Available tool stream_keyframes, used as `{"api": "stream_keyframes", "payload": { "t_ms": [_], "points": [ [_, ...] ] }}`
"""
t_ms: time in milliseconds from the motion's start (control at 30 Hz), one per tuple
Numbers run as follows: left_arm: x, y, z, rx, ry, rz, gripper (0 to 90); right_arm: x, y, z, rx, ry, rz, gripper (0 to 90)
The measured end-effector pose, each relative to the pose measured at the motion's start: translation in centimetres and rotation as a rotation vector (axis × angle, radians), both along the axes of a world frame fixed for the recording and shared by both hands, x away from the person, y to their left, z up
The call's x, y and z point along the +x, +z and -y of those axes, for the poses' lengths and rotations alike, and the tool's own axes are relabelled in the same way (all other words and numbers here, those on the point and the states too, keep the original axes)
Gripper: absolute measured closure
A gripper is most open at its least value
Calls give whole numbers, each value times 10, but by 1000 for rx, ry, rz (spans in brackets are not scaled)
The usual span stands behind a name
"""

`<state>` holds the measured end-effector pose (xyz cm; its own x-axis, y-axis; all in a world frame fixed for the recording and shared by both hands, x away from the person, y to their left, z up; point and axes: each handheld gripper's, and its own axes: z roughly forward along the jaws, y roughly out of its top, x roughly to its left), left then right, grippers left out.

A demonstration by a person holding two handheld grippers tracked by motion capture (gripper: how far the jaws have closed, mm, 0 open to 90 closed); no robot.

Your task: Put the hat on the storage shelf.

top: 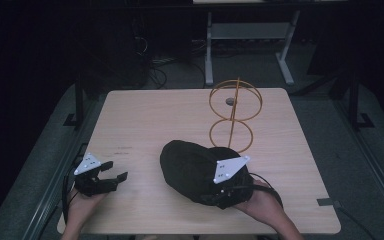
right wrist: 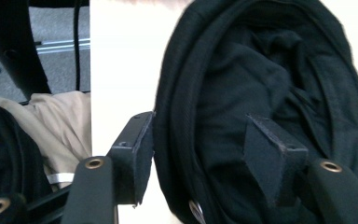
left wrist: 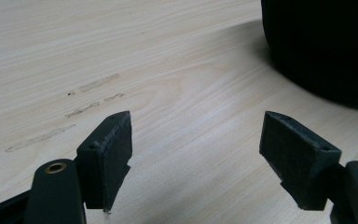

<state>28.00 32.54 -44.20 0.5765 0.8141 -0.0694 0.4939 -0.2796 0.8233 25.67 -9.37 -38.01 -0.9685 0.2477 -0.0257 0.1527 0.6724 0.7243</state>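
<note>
Right gripper [right wrist: 196,154] works on a black cap [top: 192,170] lying on the surface [top: 145,120], front-centre, slightly right of middle. In the right gripper view the fingers [right wrist: 133,158] straddle the cap's rim: one finger sits outside the edge, touching the band, the other finger is inside the cap against the dark lining. The gap between them is moderate, wider than the rim fabric, so not clamped; whether the inner finger presses the lining, cannot tell. Cap is turned so its open inside faces that camera. In the high view the right gripper [top: 220,192] overlaps the cap's near right side, hand [top: 262,202] behind it.

Left gripper [left wrist: 196,140] is spread wide, nothing between the fingers [left wrist: 109,154], bare wood beneath. Fingers sit just above or at the surface; contact cannot be told. The cap's dark edge [left wrist: 321,51] shows ahead and to the right, apart from both fingers. In the high view the left gripper [top: 107,175] is near the front-left of the surface, well apart from the cap.

Orange wire stand [top: 232,117] with two rings stands upright behind the cap, its base ring just beside the cap's far edge.
</note>
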Motion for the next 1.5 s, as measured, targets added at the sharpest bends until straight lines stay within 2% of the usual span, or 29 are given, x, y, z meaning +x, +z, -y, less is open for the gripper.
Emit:
{"api": "stream_keyframes", "payload": {
  "t_ms": [100,300,333,400,533,567,633,667,700,767,800,833,867,900,933,1000,1033,1100,1133,1267,1333,1500],
  "points": [
    [1,-1,0,1,-4,-6,253,1,-1,-17,-33,26,-12,479],
    [1,-1,0,-5,-5,-7,252,7,-6,-34,-75,50,-14,518],
    [1,-1,0,-4,-11,-10,252,8,-7,-41,-87,63,-10,595],
    [1,-1,1,-10,-13,-12,253,5,-9,-46,-104,84,23,652],
    [1,0,2,-7,-27,-12,253,5,-12,-52,-122,94,20,693],
    [2,0,4,-21,-31,-17,253,5,-11,-52,-120,91,23,708],
    [2,1,4,-52,-41,-29,253,6,-7,-50,-107,83,14,713],
    [3,2,5,-82,-45,-34,253,6,-5,-47,-97,80,18,714],
    [3,2,5,-82,-45,-34,253,7,-2,-45,-82,71,15,716],
    [2,5,7,-137,-63,-30,253,8,2,-42,-67,64,12,717],
    [-1,8,10,-142,-72,-14,253,10,10,-38,-36,55,8,720],
    [-1,8,10,-142,-72,-14,253,10,10,-38,-36,55,8,720],
    [-3,11,15,-152,-92,0,253,10,18,-35,-14,43,1,720],
    [-3,11,15,-152,-92,0,253,10,18,-35,-14,43,1,720],
    [-5,15,22,-146,-117,22,252,12,26,-32,-6,45,13,719],
    [-8,19,31,-147,-148,50,243,12,32,-31,5,42,8,719],
    [-8,19,31,-147,-148,50,240,12,32,-31,5,42,8,719],
    [-13,27,43,-157,-206,84,237,11,42,-28,38,42,19,720],
    [-13,27,43,-157,-206,84,235,11,42,-28,38,42,19,720],
    [-19,37,58,-171,-278,135,233,12,54,-26,74,48,37,723],
    [-20,41,64,-187,-298,143,233,12,63,-27,89,45,39,724],
    [-17,47,77,-182,-339,166,217,13,74,-28,97,53,47,724]
  ]
}}
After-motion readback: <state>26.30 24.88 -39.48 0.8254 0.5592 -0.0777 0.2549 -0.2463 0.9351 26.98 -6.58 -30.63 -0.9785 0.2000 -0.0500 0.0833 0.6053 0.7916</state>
